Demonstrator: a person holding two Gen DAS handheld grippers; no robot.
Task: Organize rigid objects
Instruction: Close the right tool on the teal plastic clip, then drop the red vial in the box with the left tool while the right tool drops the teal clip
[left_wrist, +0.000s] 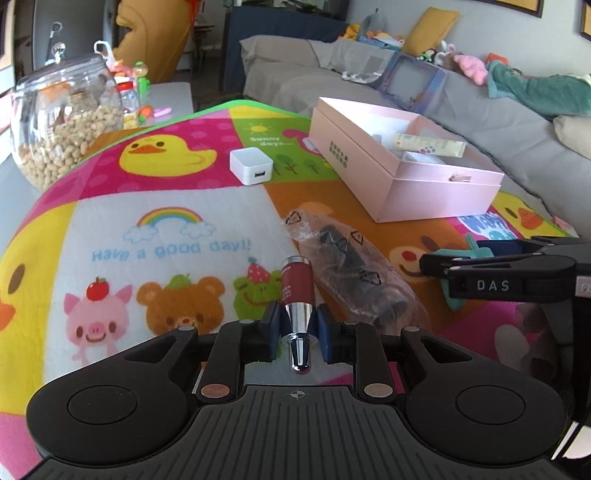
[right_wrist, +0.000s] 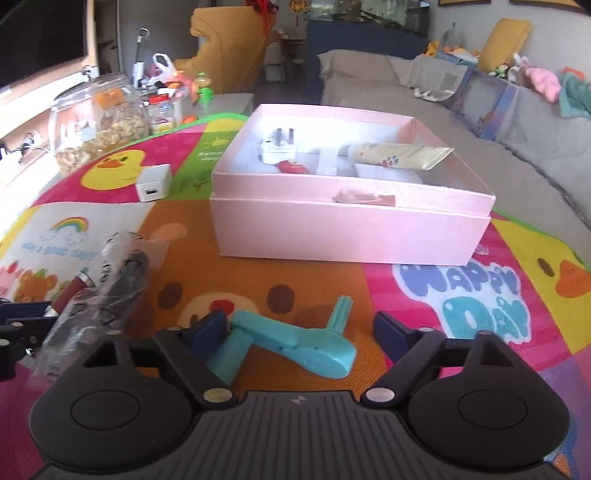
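Where sofa (left_wrist: 480, 122) backs table, cartoon mat (left_wrist: 147, 206) covers surface.

Count: one pink box (right_wrist: 351, 229), holding one white plug adapter (right_wrist: 277, 149), one small red item (right_wrist: 293, 168) and one cream tube (right_wrist: 402, 155). Loose on the mat: one white USB charger (left_wrist: 251, 165), one dark-red lipstick-style tube (left_wrist: 297, 291), one plastic-wrapped dark item (left_wrist: 351, 266), one teal plastic tool (right_wrist: 295, 339). Off the mat: one glass jar (left_wrist: 62, 122) of nuts.

"Have a good day!" and "Happy Day" on play mat (left_wrist: 110, 206); "DAS" on right gripper (left_wrist: 495, 285).
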